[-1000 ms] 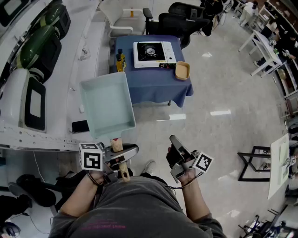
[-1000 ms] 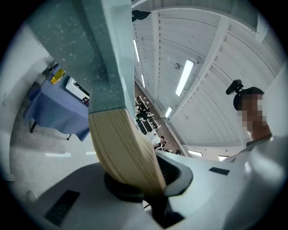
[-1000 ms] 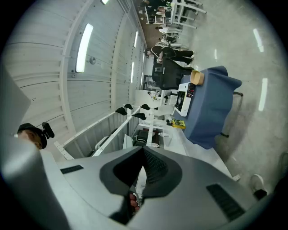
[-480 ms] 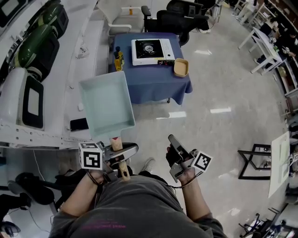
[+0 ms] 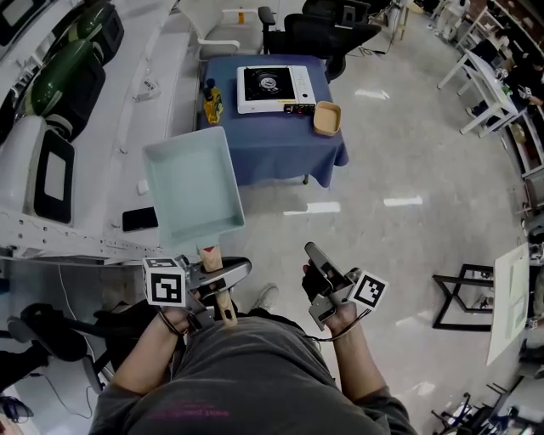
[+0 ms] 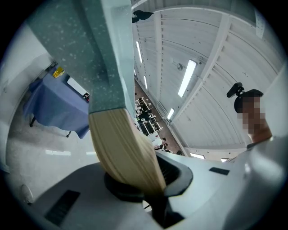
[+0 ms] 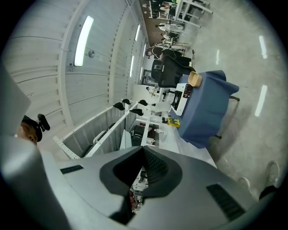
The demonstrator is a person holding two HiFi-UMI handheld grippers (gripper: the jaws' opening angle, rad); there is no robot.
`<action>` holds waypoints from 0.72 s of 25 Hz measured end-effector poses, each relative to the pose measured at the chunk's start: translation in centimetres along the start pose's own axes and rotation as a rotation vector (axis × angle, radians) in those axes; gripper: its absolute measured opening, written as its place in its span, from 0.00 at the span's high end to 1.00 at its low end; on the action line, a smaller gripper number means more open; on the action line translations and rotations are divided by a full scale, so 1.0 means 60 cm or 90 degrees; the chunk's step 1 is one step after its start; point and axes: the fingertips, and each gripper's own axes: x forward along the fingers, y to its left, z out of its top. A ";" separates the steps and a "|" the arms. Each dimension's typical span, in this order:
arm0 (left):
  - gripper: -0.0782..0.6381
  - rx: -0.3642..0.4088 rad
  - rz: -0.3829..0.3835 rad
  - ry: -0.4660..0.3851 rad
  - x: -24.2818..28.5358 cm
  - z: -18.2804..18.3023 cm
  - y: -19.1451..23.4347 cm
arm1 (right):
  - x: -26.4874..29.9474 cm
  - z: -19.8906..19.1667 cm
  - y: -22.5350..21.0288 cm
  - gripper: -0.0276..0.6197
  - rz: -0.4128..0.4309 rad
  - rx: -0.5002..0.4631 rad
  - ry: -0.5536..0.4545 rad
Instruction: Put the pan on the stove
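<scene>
A pale teal rectangular pan (image 5: 191, 187) with a wooden handle (image 5: 212, 259) is held up in front of me, its base tilted toward the white counter. My left gripper (image 5: 217, 285) is shut on that handle (image 6: 123, 148), and the pan (image 6: 81, 49) fills the upper left of the left gripper view. The portable stove (image 5: 270, 87) sits far ahead on a blue-clothed table (image 5: 280, 144). My right gripper (image 5: 319, 259) hangs at waist height with its jaws shut and nothing between them. In the right gripper view the table (image 7: 207, 108) is seen in the distance.
A tan bowl (image 5: 325, 119) lies right of the stove and a yellow bottle (image 5: 211, 106) stands at its left. A long white counter (image 5: 110, 153) with a black phone (image 5: 139, 219) runs along my left. Office chairs (image 5: 331, 25) stand behind the table; a black stand (image 5: 463, 297) is at right.
The table and stove have drifted slightly up and left in the head view. The pan stays in the left gripper's hold, and the right gripper has not changed.
</scene>
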 end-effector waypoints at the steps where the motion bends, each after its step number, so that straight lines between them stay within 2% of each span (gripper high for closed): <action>1: 0.82 0.002 0.002 -0.001 0.005 -0.002 0.000 | -0.004 0.003 -0.002 0.95 0.001 0.000 0.002; 8: 0.82 0.006 0.018 -0.013 0.032 -0.010 -0.004 | -0.038 0.023 -0.017 0.95 0.005 0.005 0.008; 18: 0.82 0.012 0.022 -0.011 0.074 0.003 0.000 | -0.077 0.064 -0.043 0.95 0.000 0.020 -0.024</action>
